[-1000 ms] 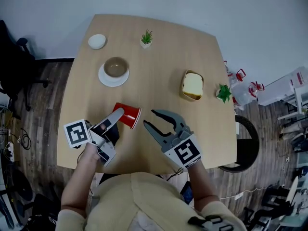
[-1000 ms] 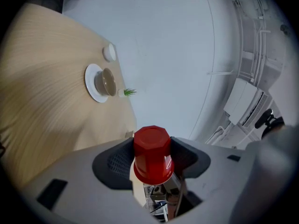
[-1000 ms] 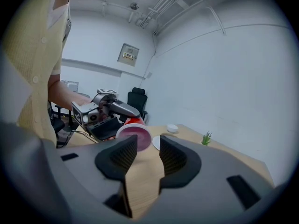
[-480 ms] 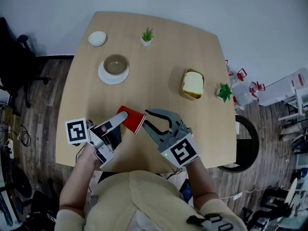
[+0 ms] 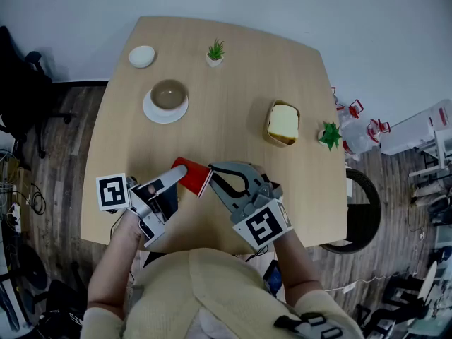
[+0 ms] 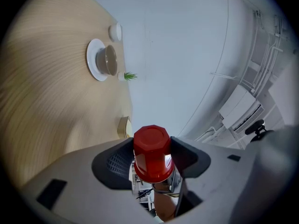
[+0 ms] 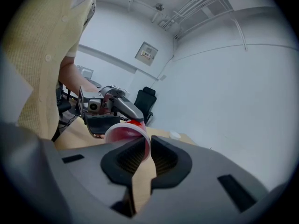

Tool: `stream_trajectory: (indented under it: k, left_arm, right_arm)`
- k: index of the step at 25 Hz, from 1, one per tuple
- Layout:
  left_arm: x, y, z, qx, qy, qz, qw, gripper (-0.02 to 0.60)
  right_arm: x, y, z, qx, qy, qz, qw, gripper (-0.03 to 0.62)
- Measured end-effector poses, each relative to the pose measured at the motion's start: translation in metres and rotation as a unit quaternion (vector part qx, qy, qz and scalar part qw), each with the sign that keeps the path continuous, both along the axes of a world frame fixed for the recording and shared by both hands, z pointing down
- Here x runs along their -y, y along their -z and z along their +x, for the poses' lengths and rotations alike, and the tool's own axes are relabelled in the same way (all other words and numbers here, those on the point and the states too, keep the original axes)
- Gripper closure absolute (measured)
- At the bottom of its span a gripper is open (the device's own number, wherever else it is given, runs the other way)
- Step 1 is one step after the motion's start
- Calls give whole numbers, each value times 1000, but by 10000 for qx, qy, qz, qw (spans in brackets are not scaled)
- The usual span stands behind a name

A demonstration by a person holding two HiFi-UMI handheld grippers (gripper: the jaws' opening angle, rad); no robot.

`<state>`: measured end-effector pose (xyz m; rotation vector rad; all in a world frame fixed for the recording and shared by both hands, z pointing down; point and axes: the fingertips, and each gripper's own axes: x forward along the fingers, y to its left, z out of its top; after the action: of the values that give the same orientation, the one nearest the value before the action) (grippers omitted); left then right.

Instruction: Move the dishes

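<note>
A red plastic cup (image 5: 192,176) hangs on its side above the front of the wooden table (image 5: 233,90). My left gripper (image 5: 178,173) is shut on the cup's body. In the left gripper view the cup's base (image 6: 152,150) fills the gap between the pads. My right gripper (image 5: 212,177) has come in from the right, and its jaws have just been closing with the cup's rim between them. In the right gripper view the pale rim (image 7: 122,133) is pinched between the two pads, with the left gripper behind it.
At the back left a brown bowl on a white saucer (image 5: 168,97) stands near a small white dish (image 5: 142,56) and a small potted plant (image 5: 215,54). A yellow container (image 5: 282,124) and a second plant (image 5: 328,135) sit at the right. A black chair (image 5: 21,83) stands left of the table.
The right gripper moved left to the cup and its wide jaws narrowed onto the rim. The left gripper, still holding the cup, shifted it slightly to the right.
</note>
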<state>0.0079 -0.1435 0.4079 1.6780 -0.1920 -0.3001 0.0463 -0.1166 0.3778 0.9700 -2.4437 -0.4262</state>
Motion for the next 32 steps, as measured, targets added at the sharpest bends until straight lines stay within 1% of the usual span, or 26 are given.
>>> stream_trajectory:
  k: [3,5,10,12,15,18,20,22,23,24,25,26,29,30,31,32]
  left_arm:
    - [1,2,-3,-22,89,195,9998,333]
    - [2,3,-4,23,132,366,9992,333]
    - [6,-1,-7,439,160,775,9959,331]
    - [7,-3,-11,651,203,987,9928,321]
    - [9,-8,-18,1134,214,1415,9832,318]
    - [7,-7,-18,1457,139,1818,9724,318]
    - [6,-8,-19,1724,105,2113,9620,318]
    - [5,-11,-20,2033,81,2498,9467,318]
    - [4,-12,-20,2186,72,2731,9368,318]
    - [3,-14,-20,2354,61,2980,9251,318]
    - [2,-14,-19,2548,49,3240,9111,318]
    - [1,-15,-18,2764,36,3510,8946,318]
    - [-3,-16,-16,3364,-53,4241,8408,318]
    - [-4,-17,-15,3504,-97,4412,8261,319]
    - [-6,-18,-14,3605,-138,4538,8148,319]
    - [-8,-19,-12,3675,-170,4628,8065,319]
  right_arm:
    - [0,-3,0,-205,-37,49,9998,553]
    - [1,-5,0,-236,-36,5,9997,559]
    - [2,-7,3,-399,16,-146,9991,560]
    - [3,-8,6,-506,17,-214,9985,560]
    - [6,-12,14,-724,-8,-337,9968,560]
    - [8,-18,23,-985,-71,-488,9939,560]
    - [10,-22,29,-1173,-119,-602,9912,560]
    - [12,-27,34,-1396,-133,-735,9874,560]
    - [13,-30,36,-1524,-124,-814,9849,560]
    - [14,-33,38,-1662,-106,-897,9819,560]
    - [14,-35,41,-1809,-87,-979,9786,559]
    - [14,-37,43,-1961,-67,-1059,9748,560]
    - [15,-44,50,-2403,-7,-1298,9620,560]
    - [15,-46,53,-2537,10,-1371,9575,560]
    - [15,-49,56,-2662,27,-1444,9531,560]
    - [14,-52,59,-2776,49,-1522,9485,560]
